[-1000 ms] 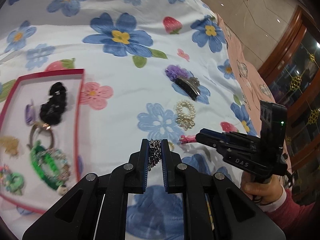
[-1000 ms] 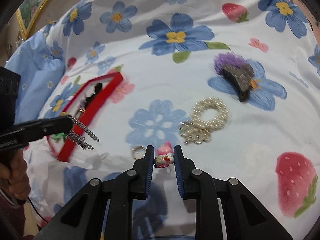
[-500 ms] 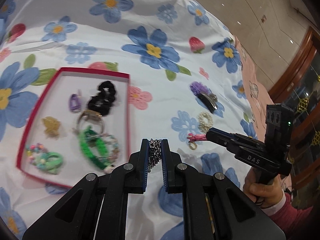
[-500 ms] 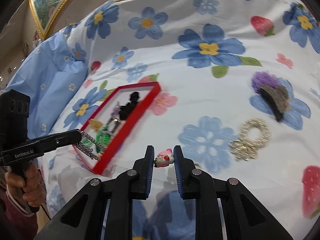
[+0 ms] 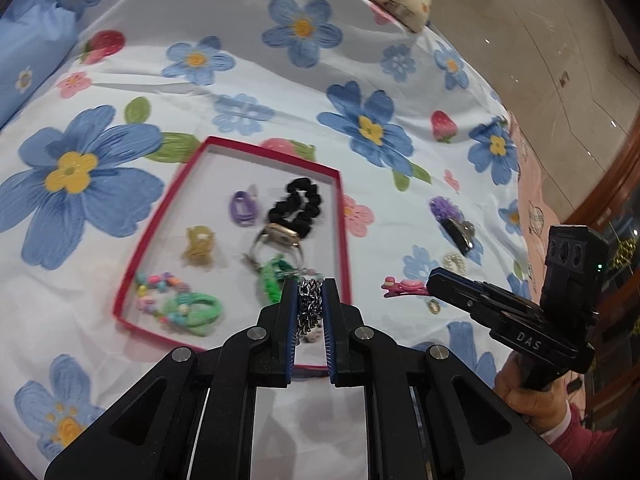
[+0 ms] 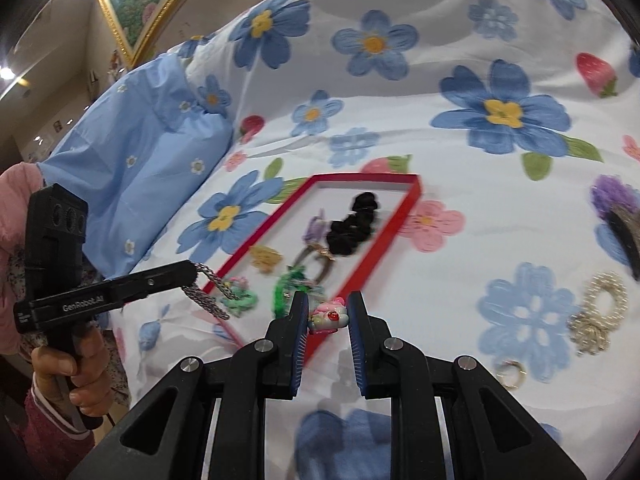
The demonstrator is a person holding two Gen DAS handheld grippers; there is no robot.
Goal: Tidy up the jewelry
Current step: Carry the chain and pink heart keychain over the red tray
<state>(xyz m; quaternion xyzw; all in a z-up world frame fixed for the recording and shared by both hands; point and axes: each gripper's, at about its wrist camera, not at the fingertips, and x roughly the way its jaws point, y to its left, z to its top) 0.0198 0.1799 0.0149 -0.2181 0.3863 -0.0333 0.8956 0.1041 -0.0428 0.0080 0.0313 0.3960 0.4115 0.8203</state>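
Left wrist view: the left tongs [image 5: 311,304] are clenched on a silver chain [image 5: 310,308], which bunches between the two pads over the near right corner of the red tray [image 5: 345,240]. The tray lies on the flowered bedspread [image 5: 240,60] and holds a black scrunchie [image 5: 298,208], a purple clip [image 5: 242,210] and a green band [image 5: 200,314]. To the right, the right tongs [image 5: 430,284] carry a pink hair clip [image 5: 404,286] just off the tray's right edge.

Right wrist view: the right tongs [image 6: 328,316] grip the pink hair clip [image 6: 330,316] between the pads, above the tray's near end [image 6: 384,240]. At left, the left tongs [image 6: 192,274] hold the chain [image 6: 208,294], which dangles at the tray's near left edge. A pearl band [image 6: 600,300] lies on the bedspread well to the right.
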